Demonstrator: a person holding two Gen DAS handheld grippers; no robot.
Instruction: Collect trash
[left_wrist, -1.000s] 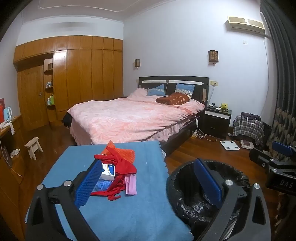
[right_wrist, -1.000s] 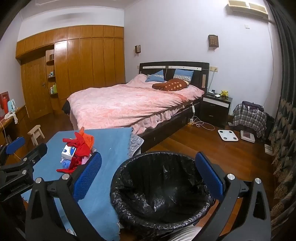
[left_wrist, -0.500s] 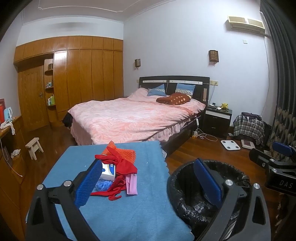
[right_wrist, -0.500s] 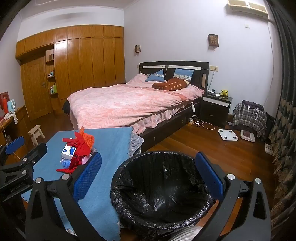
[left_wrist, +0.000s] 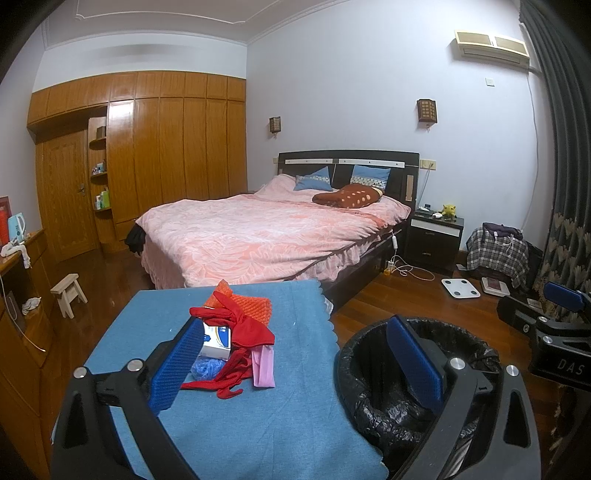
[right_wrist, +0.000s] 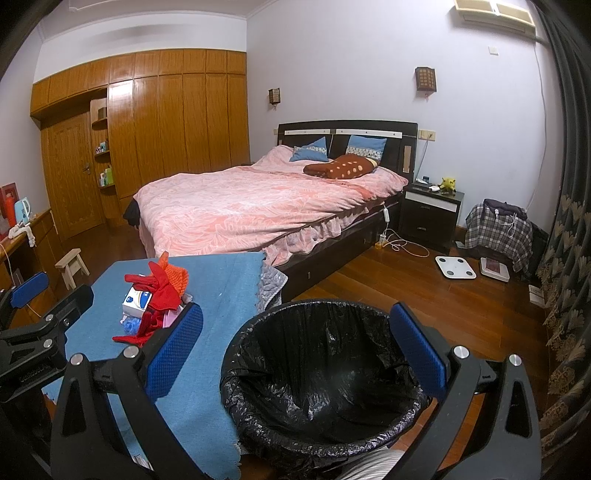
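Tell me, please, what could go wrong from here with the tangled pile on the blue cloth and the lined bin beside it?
1. The red fabric strips drape over the small white and blue box, so grabbing one may drag the other off the blue table cloth.
2. The black-lined trash bin stands beside the table, so a short carry could drop items on the wooden floor.

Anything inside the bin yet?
The bin shows only its crumpled black liner; no trash is visible in it. The near inner wall and the very bottom are hidden by the rim, so I cannot rule out something small there.
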